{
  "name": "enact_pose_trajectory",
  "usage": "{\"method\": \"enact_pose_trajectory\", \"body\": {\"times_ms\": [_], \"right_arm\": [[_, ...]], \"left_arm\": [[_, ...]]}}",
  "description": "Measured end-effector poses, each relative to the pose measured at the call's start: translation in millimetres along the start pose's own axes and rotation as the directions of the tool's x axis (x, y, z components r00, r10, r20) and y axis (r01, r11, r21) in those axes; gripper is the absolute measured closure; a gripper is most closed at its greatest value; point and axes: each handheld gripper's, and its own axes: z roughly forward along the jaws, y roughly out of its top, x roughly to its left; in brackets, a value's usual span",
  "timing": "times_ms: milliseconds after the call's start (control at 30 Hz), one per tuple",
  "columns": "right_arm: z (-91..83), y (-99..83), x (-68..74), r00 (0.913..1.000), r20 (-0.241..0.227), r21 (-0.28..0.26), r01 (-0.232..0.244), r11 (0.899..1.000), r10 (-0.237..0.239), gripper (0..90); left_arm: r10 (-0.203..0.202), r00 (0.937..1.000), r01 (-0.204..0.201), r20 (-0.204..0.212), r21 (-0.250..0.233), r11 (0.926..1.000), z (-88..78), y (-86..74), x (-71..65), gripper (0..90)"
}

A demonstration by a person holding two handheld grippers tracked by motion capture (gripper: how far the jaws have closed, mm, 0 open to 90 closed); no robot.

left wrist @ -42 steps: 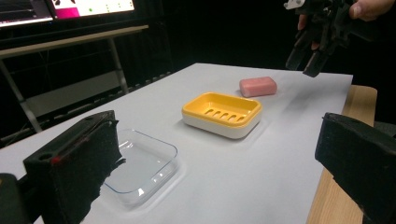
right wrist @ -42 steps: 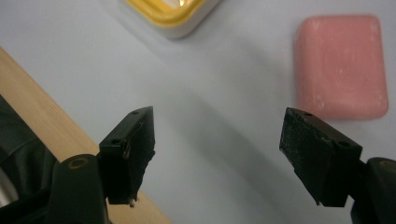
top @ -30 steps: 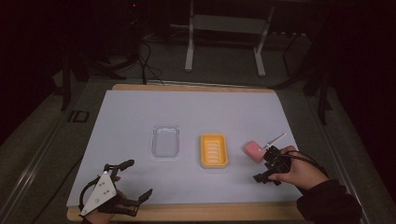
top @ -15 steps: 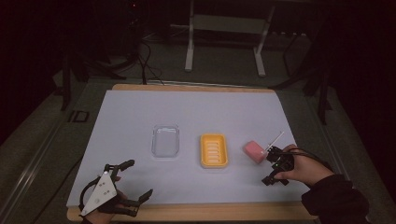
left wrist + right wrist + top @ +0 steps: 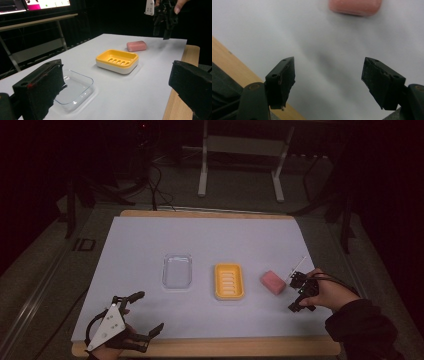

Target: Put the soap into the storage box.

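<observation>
A pink bar of soap [image 5: 273,282] lies on the white table cover to the right of a yellow slotted soap dish [image 5: 229,281]. A clear plastic tray [image 5: 177,271] sits left of the dish. My right gripper [image 5: 294,293] is open just right of the soap, not touching it, and hovers over the cover. In the right gripper view its jaws [image 5: 328,80] stand wide apart, with the soap [image 5: 355,6] at the top edge. My left gripper [image 5: 146,314] is open at the front left corner. The left gripper view looks past its jaws at the tray [image 5: 75,90], dish [image 5: 117,60] and soap [image 5: 136,46].
The white cover [image 5: 200,240] spans a wooden table whose front edge [image 5: 210,347] runs along the bottom. Beyond the far edge stand a metal frame [image 5: 240,165] and cables on a dark floor. The right hand's gripper [image 5: 163,20] shows far off in the left gripper view.
My right gripper has drifted a little to the right, away from the soap, which stayed in place. The left gripper has not moved.
</observation>
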Motion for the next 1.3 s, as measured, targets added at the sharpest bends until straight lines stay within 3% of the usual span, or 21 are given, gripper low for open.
{"method": "enact_pose_trajectory", "body": {"times_ms": [100,267,467,567,633,767,1067,1300], "right_arm": [[1.8,1.4,-6.4,0.9999,0.003,0.001,-0.014,1.000,0.014,27.1],[7.6,4.6,-15.6,0.9997,0.011,-0.044,-0.021,0.999,0.021,27.1],[15.3,7.2,-21.8,0.9984,-0.010,-0.060,-0.055,0.997,0.055,27.1],[19.4,10.2,-23.6,0.9937,-0.056,-0.082,-0.102,0.991,0.097,26.6],[21.3,11.8,-24.6,0.9921,-0.050,-0.091,-0.119,0.989,0.115,21.8],[23.0,16.2,-28.2,0.9830,-0.069,-0.113,-0.177,0.978,0.171,24.8],[26.7,27.6,-30.9,0.9862,-0.078,-0.188,-0.158,0.969,0.146,24.6],[33.1,38.7,-29.0,0.9950,-0.073,-0.217,-0.083,0.973,0.068,24.7]], "left_arm": [[-0.001,1.0000,0.001,0.002,0.000,1.0000,0.2,-0.1,-0.3,0.6],[-0.001,1.0000,0.001,0.004,0.000,1.0000,0.3,-0.1,-0.2,0.6],[-0.001,1.0000,0.001,0.007,0.002,1.0000,0.4,-0.1,-0.3,0.6],[-0.001,1.0000,0.001,0.010,0.001,1.0000,0.5,-0.1,-0.5,0.6],[0.000,0.9999,0.000,0.010,0.002,1.0000,0.5,-0.1,-0.6,0.6],[-0.001,0.9999,0.001,0.012,0.001,1.0000,0.5,-0.1,-0.7,0.6],[0.002,0.9999,-0.002,0.016,0.003,1.0000,0.6,-0.1,-0.9,0.6],[0.005,0.9998,-0.005,0.017,0.006,1.0000,0.7,-0.2,-1.0,0.6]]}}
